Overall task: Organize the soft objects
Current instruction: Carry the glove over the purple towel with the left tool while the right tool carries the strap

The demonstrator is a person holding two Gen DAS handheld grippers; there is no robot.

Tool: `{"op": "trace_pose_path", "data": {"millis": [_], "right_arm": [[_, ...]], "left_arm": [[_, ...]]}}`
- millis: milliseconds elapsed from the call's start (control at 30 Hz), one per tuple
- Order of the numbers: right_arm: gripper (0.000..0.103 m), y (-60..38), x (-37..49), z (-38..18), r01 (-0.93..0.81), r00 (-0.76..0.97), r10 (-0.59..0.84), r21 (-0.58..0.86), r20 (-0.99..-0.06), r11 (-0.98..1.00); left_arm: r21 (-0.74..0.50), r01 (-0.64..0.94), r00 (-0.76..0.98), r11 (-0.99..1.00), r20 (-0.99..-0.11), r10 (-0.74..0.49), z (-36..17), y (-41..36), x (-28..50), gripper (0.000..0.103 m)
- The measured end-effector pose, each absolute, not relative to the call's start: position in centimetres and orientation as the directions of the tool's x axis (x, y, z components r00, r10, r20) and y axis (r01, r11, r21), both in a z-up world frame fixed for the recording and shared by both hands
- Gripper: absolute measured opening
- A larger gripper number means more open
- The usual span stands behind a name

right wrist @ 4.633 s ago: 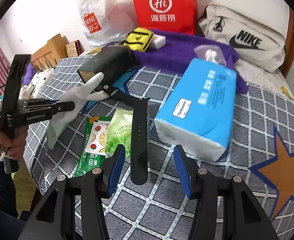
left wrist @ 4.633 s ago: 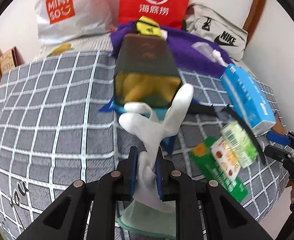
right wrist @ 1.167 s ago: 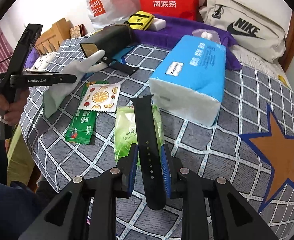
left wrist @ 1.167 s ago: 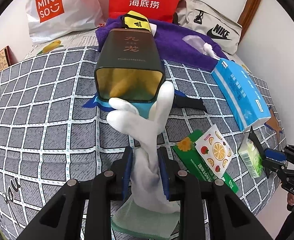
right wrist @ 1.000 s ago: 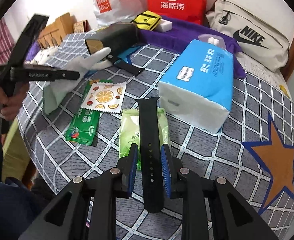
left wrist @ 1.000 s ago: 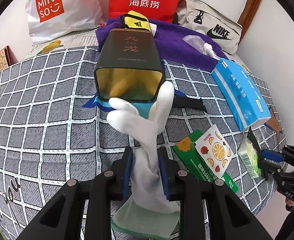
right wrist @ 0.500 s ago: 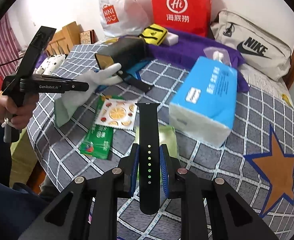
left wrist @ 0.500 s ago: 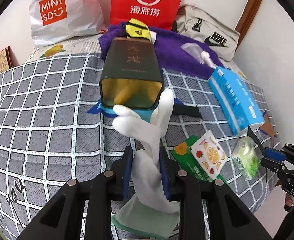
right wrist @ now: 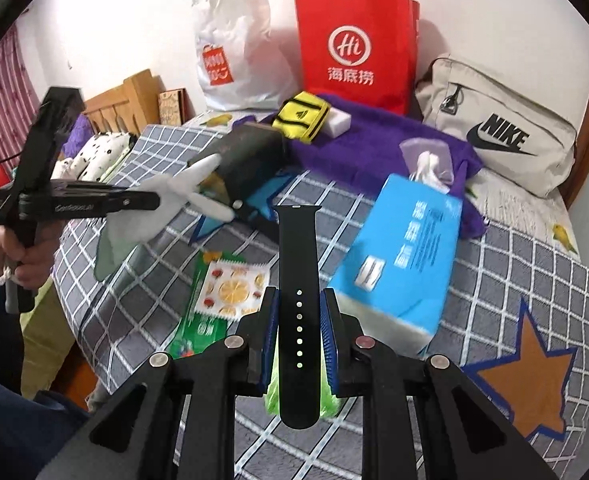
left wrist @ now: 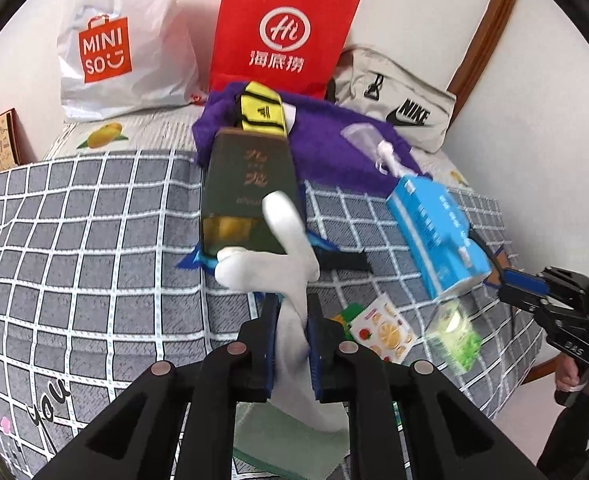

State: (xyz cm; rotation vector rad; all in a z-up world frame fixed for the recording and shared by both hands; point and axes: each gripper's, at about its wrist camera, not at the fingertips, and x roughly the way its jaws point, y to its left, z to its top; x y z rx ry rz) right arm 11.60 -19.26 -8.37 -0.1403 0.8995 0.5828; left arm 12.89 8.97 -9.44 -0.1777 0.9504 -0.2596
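Both grippers lifted: left gripper, just tightened, clamps one white fabric glove; right gripper clamps one black perforated watch strap, green packet half-hidden behind.

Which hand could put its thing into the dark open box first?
Probably the left. Its left hand-held gripper grips the white fabric glove right before the dark rectangular box; the right hand-held gripper holds the black rubber watch strap farther off.

a bed under a grey checked cover is carrying a dark box, a blue tissue pack, a fruit-print sachet lying over a green packet, a purple towel, and three bags standing along the wall.
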Motion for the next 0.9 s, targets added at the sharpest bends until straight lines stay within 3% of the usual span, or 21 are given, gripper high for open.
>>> {"op": "trace_pose_path", "data": {"millis": [333, 900], "right_arm": [[0.02, -19.6, 15.2, -6.6, -0.508, 0.513, 0.417, 0.126, -0.75, 0.852], [0.021, -20.5, 26.1, -6.6, -0.395, 0.556, 0.374, 0.16, -0.742, 0.904]], "left_arm": [[-0.287, 0.144, 0.596, 0.947, -0.739, -0.315, -6.1, 9.5, 14.8, 0.013], [-0.195, 0.163, 0.655, 0.967, -0.711, -0.254, -1.8, 7.9, 24.2, 0.013]]}}
